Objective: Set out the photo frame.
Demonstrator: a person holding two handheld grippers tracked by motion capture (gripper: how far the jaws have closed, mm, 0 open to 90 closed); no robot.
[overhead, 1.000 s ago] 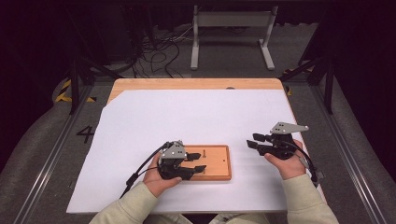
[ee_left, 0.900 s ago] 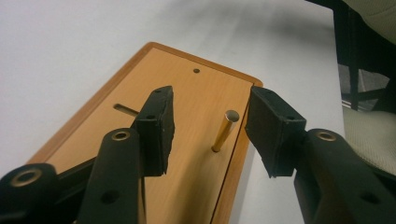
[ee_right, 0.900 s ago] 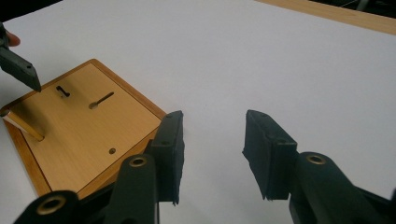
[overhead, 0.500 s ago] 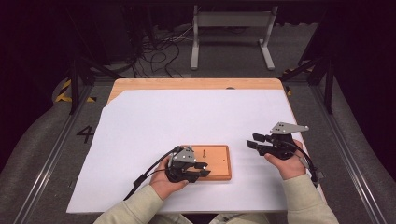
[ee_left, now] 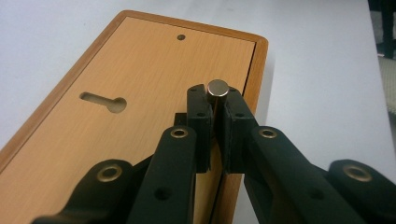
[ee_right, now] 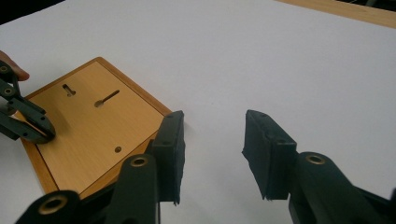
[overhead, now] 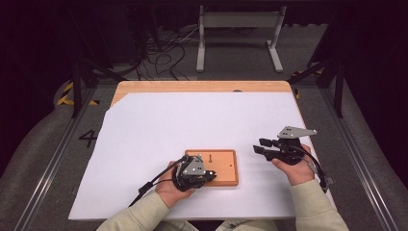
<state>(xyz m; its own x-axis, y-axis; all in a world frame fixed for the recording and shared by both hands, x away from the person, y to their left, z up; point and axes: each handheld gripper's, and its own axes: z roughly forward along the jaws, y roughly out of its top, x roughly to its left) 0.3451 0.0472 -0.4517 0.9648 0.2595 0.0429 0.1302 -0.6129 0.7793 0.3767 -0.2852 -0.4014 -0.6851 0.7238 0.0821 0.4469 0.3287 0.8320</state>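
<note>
Here, in the high view, a wooden board (overhead: 219, 166) lies flat on the white sheet (overhead: 192, 125) that covers the desk (overhead: 202, 86), in the lower centre of the frame. The left hand-held gripper (overhead: 208, 177) rests over the board's lower left corner, held by the left hand (overhead: 169, 188), whose sleeve enters from the bottom edge. A black cable (overhead: 151, 185) trails from it toward the lower left.

In the left gripper view, the left hand-held gripper (ee_left: 216, 108) has its jaws closed on a small metal pin (ee_left: 218, 88), a short cylinder with a flat round top that stands upright between the pads, just inside the board's (ee_left: 140, 88) right-hand edge. A keyhole slot (ee_left: 103, 101) is cut in the board at the left of the frame, and a small round hole (ee_left: 181, 37) sits near its upper edge.

The right hand-held gripper (overhead: 260, 147) is held by the right hand (overhead: 293, 169) at the lower right of the high view, over the sheet and apart from the board. In the right gripper view, the right hand-held gripper (ee_right: 212, 144) has its jaws wide apart with nothing between them; the board (ee_right: 93, 135) lies at the lower left of that frame.
</note>
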